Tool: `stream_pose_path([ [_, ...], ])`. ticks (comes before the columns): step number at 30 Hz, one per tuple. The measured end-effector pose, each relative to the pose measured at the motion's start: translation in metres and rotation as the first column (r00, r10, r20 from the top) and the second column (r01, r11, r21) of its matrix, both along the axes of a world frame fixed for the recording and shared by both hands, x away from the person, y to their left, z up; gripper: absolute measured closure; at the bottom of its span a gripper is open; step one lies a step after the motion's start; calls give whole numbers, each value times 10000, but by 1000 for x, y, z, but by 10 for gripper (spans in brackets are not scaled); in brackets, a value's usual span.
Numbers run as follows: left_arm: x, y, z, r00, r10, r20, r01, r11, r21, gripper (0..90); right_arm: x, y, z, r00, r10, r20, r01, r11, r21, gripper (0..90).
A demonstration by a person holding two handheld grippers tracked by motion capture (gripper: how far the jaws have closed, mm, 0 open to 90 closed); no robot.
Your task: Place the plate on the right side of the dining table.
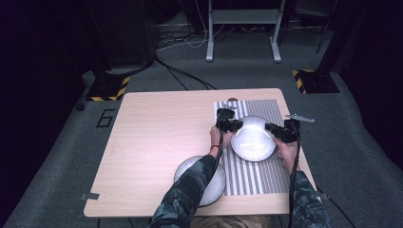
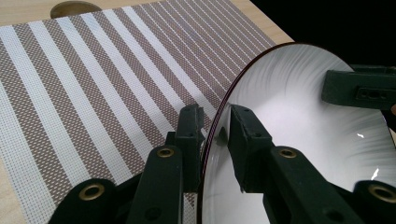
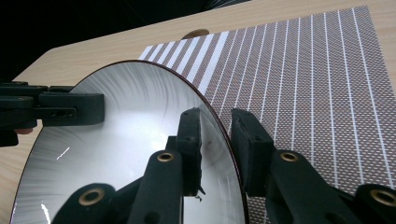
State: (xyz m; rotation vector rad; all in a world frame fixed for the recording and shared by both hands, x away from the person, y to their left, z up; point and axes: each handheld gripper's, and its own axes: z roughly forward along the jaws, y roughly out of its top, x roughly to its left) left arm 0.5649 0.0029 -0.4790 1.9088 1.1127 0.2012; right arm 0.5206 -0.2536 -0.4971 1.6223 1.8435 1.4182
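High view: a wooden table (image 1: 157, 142) carries a striped placemat (image 1: 259, 173) along its right edge. A white plate (image 1: 253, 137) with a dark rim sits over the middle of the placemat, held from both sides. The left gripper (image 1: 233, 125) is clamped on the plate's left rim, the right gripper (image 1: 275, 130) on its right rim. Whether the plate rests on the placemat or is raised off it cannot be told from here. A second white plate (image 1: 211, 187) lies near the table's front edge, just left of the placemat, partly covered by the person's left sleeve (image 1: 187, 194). A round hole (image 1: 232, 99) shows at the table's back edge, at the top of the placemat.

Left gripper view: the left gripper (image 2: 215, 128) has its jaws closed on the plate (image 2: 299, 130) rim, one jaw under the plate and one on its glossy upper face. The plate is tilted against the placemat (image 2: 93, 93) behind it. The other gripper's jaw (image 2: 357, 88) bears on the far rim.

Right gripper view: the right gripper (image 3: 215, 130) grips the plate (image 3: 121, 140) rim likewise, one jaw on each face. The left gripper's jaw (image 3: 70, 109) holds the opposite rim. The placemat (image 3: 317, 84) extends beyond, toward the table's (image 3: 93, 53) far edge.
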Motion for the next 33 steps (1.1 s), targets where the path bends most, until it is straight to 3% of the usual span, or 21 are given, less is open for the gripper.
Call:
stream_pose_path([
  [5, 1, 0, -3, 9998, 165, -89, -167, 9994, -296, 734, 1, 0, -2, 10000, -85, 14, 84, 9999, 117, 735],
  [18, 6, -7, -9, 9975, 653, -280, -658, 9977, -174, 711, 6, -4, -10, 9985, -278, -464, 308, 9974, 650, 738],
  [23, 7, -10, -12, 9960, 847, -301, -848, 9964, -32, 698, 8, -3, -12, 9979, -327, -552, 362, 9973, 632, 741],
  [25, 8, -11, -13, 9959, 839, -327, -832, 9963, 216, 696, 10, -3, -13, 9973, -394, -618, 430, 9973, 594, 741],
  [31, 13, -14, -26, 9898, 1268, -655, -1224, 9902, 669, 692, 15, -2, -23, 9916, -609, -1141, 679, 9960, 584, 750],
  [33, 12, -15, -29, 9872, 1425, -710, -1367, 9874, 801, 684, 16, -1, -24, 9910, -673, -1156, 719, 9968, 353, 749],
])
